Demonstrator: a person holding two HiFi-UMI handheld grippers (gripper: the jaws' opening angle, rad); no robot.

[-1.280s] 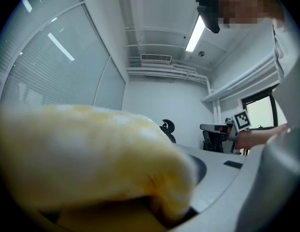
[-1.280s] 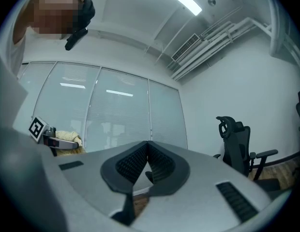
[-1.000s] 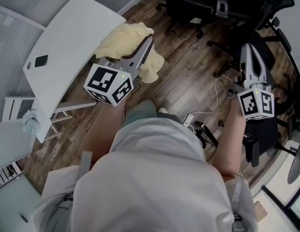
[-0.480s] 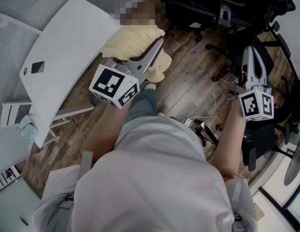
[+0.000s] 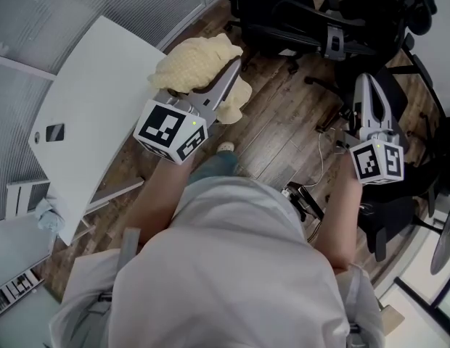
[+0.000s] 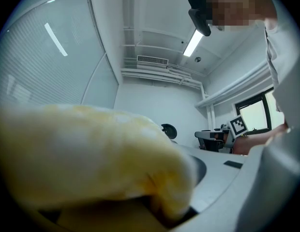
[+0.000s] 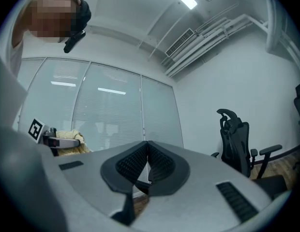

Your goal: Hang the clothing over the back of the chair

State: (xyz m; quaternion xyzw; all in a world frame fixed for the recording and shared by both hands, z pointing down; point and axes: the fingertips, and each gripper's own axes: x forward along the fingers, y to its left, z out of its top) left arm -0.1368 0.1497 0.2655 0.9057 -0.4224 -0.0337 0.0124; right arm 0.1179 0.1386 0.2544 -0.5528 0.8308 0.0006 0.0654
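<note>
One yellow garment (image 5: 190, 60) gripped by left claw (image 5: 229, 73), right claw (image 5: 363, 80) shut empty, table (image 5: 94, 96) only in head view

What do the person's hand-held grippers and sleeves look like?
The left hand-held gripper and right hand-held gripper are light grey with long tapering jaws, each carrying a cube of black-and-white square markers. The right one's pads are black and ribbed. The person wears a pale short-sleeved top.
</note>
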